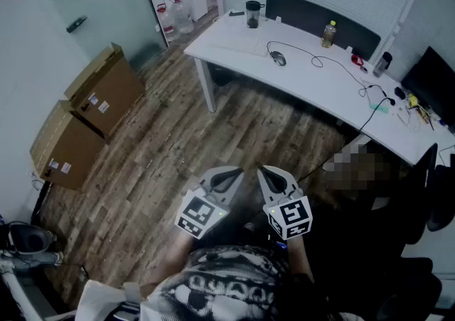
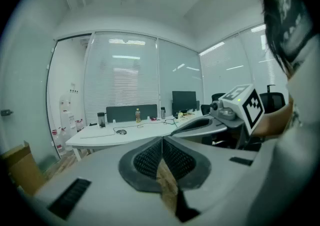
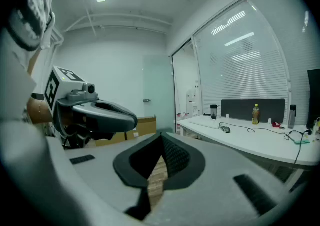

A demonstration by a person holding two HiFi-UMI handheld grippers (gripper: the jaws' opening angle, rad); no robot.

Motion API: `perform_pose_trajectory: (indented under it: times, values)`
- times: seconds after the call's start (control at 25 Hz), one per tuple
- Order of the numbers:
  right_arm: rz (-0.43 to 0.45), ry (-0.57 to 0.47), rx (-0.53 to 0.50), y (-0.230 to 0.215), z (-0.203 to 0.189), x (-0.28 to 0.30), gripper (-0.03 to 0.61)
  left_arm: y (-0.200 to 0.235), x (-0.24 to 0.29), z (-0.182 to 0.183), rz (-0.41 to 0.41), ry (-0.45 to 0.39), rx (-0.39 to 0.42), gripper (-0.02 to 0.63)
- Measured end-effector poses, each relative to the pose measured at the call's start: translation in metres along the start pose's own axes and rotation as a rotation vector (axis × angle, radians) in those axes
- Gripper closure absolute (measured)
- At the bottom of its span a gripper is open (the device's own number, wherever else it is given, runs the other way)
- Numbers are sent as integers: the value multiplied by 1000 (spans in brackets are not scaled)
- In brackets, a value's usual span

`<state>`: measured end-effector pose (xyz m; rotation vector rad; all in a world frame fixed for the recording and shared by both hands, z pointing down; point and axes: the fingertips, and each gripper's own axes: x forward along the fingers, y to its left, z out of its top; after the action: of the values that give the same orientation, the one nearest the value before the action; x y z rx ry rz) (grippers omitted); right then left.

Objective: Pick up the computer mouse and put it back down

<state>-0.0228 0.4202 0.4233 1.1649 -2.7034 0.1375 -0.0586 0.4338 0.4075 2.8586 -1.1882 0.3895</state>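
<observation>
Well short of the far mouse, left gripper and right gripper clamped empty — might snag its cable.

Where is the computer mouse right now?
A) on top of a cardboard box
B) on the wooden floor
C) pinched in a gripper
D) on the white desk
D: the mouse lies on the white desk, with its cable running across the desktop.

Left gripper and right gripper hover side by side (jaws closed, empty).
</observation>
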Motion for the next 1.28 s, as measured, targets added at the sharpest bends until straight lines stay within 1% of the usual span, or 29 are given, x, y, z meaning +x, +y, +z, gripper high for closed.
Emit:
perform_pose_trajectory:
  times: [0.32,0.48,0.68,0.88,1.08,1.28]
  values:
    - [9,-24,28,-11,-2,-10,581,-14,8,3,-4,-1,5,609]
    - [23,-18,37,-10,-5,-9,581,-14,11,0,0,12,6,609]
    - [32,-10,53,-13,-5,4,581,-5,9,4,9,7,-1,609]
    - [52,-2,66,-23,-10,22,581,14,21,-4,25,22,-14,609]
    - [46,17,75,-48,-12,52,581,41,48,-8,6,26,-29,609]
    - [26,51,87,-77,-11,102,581,91,86,-13,-35,42,-38,609]
